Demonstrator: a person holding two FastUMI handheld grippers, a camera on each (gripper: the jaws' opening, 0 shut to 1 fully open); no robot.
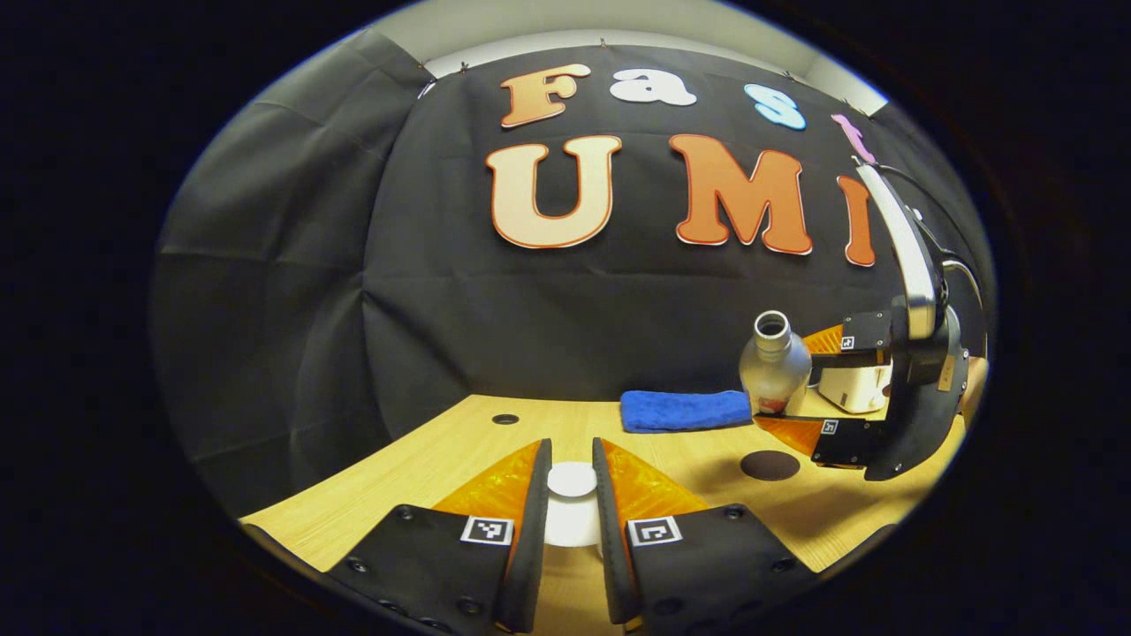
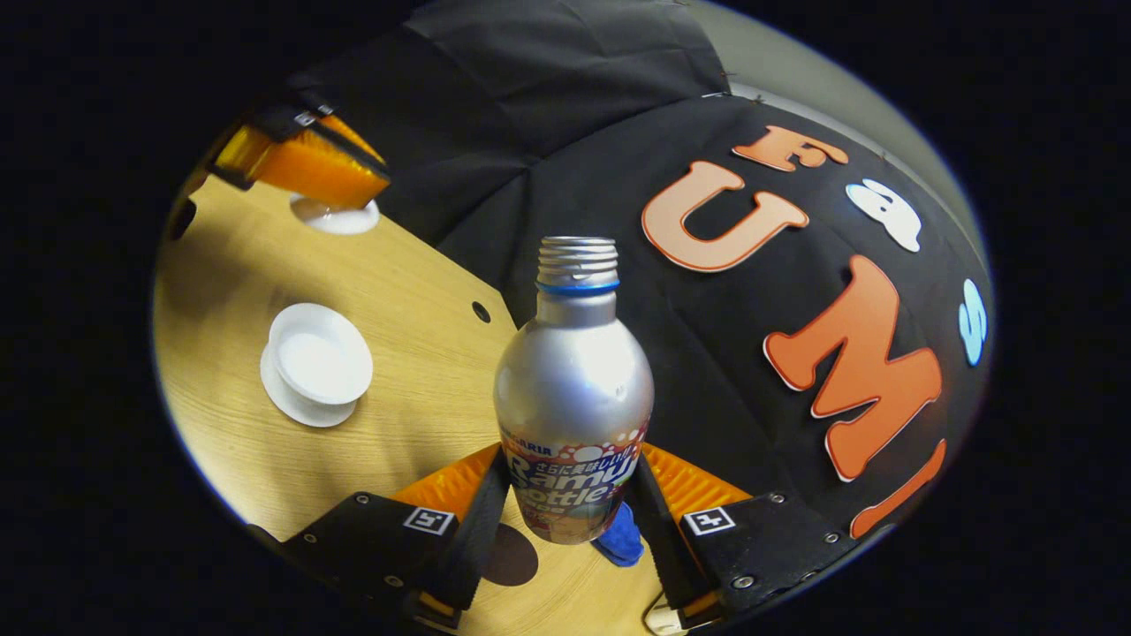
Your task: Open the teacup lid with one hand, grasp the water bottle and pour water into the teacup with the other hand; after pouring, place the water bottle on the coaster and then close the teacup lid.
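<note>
In the left gripper view, our left gripper (image 1: 572,495) has its two fingers closed against the white teacup lid (image 1: 572,481), held between them low over the wooden table (image 1: 424,468). Farther off to the right, the right gripper (image 1: 795,397) carries the silver water bottle (image 1: 774,362), uncapped and tipped slightly. Behind that gripper sits a white object we take for the teacup, mostly hidden. The dark round coaster (image 1: 770,465) lies on the table just below the bottle, and a folded blue towel (image 1: 685,410) lies near the back wall.

In the right gripper view, our right gripper (image 2: 573,512) is clamped on the water bottle (image 2: 573,397) around its labelled lower body, open neck pointing away from us. The scene is rolled, so the bottle is tilted relative to the table. The open teacup (image 2: 318,362) stands on its saucer to the left, well apart from the bottle's mouth. The left gripper (image 2: 300,163) holds the lid (image 2: 336,216) beyond it.

We judge the step in hand to be either the pour or the move to the coaster; whether water is already in the cup we cannot tell. To pour well, we bring the mouth over the cup's centre, tilt slowly, keep the grip firm, and hold the lid clear of the stream.
</note>
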